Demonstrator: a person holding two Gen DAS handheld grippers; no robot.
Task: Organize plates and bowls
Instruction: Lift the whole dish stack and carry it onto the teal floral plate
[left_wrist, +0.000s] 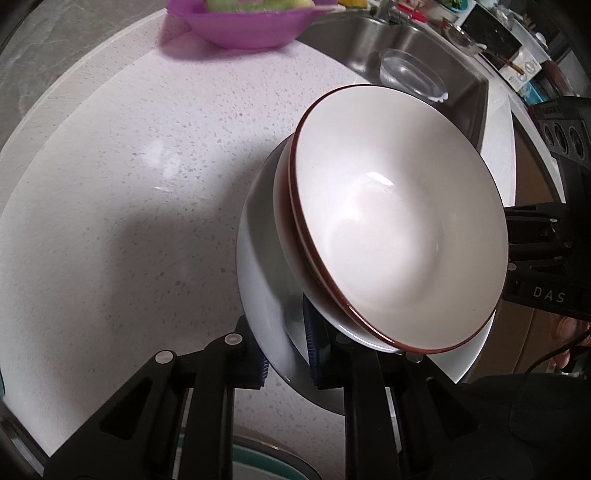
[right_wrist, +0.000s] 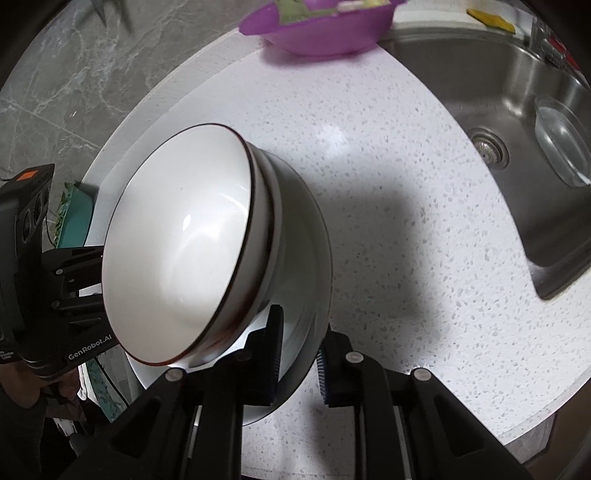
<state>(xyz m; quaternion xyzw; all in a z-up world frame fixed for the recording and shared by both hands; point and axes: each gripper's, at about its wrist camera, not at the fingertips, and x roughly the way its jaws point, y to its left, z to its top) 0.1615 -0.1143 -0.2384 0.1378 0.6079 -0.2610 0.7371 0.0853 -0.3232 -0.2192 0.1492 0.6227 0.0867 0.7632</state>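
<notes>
A white plate (left_wrist: 258, 258) carries two nested cream bowls (left_wrist: 399, 229) with brown rims, tilted in the view and held above the speckled counter. My left gripper (left_wrist: 288, 362) is shut on the plate's near rim, one blue pad above it and one below. In the right wrist view the same plate (right_wrist: 310, 258) and bowls (right_wrist: 184, 240) appear, and my right gripper (right_wrist: 299, 365) is shut on the opposite rim. Each gripper's black body shows on the far side of the bowls in the other's view, the right one (left_wrist: 535, 251) and the left one (right_wrist: 74, 288).
A purple bowl (right_wrist: 325, 29) holding greenish items sits at the counter's far edge. To the right lies a steel sink (right_wrist: 517, 92) with a clear glass dish (right_wrist: 561, 147) in it. A teal container (right_wrist: 77, 218) sits left of the counter, near the grey floor.
</notes>
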